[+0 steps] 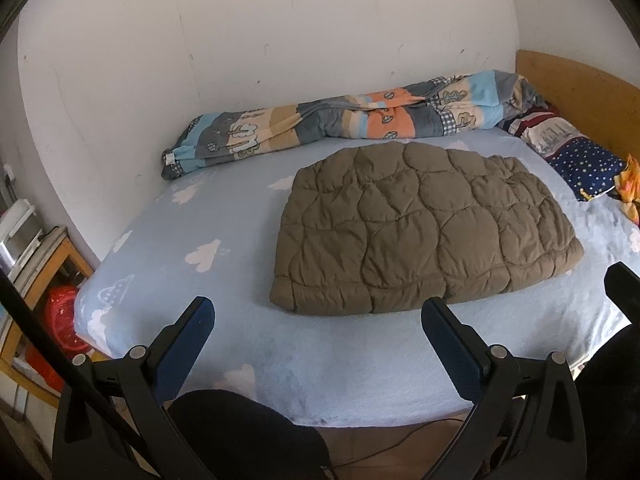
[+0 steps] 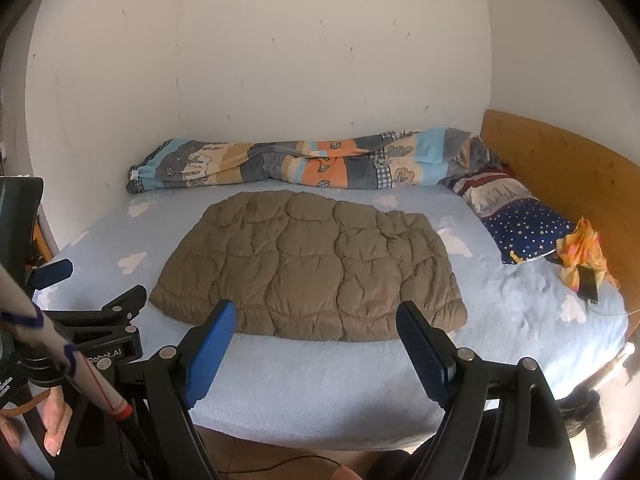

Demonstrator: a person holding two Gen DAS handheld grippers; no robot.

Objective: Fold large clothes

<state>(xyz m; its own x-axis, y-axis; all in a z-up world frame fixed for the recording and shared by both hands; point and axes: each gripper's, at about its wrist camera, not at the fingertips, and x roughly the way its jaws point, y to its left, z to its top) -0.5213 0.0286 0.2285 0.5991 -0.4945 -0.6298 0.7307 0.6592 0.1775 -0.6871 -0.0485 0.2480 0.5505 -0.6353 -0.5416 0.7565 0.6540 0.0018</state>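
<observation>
Hovering gaping and empty at the frame's bottom, left claw (image 1: pixel 318 314) and right claw (image 2: pixel 316 318) should pinch the padded jacket (image 2: pixel 308 264) hem corners together.

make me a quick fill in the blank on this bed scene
1. The brown quilted jacket lies on a light ____ sheet printed with clouds.
2. The rolled patchwork blanket lies along the ____.
3. The star-print pillow sits by the ____ headboard.
4. Both tools, left and right, are ____.

Missing words: blue; wall; wooden; open
</observation>
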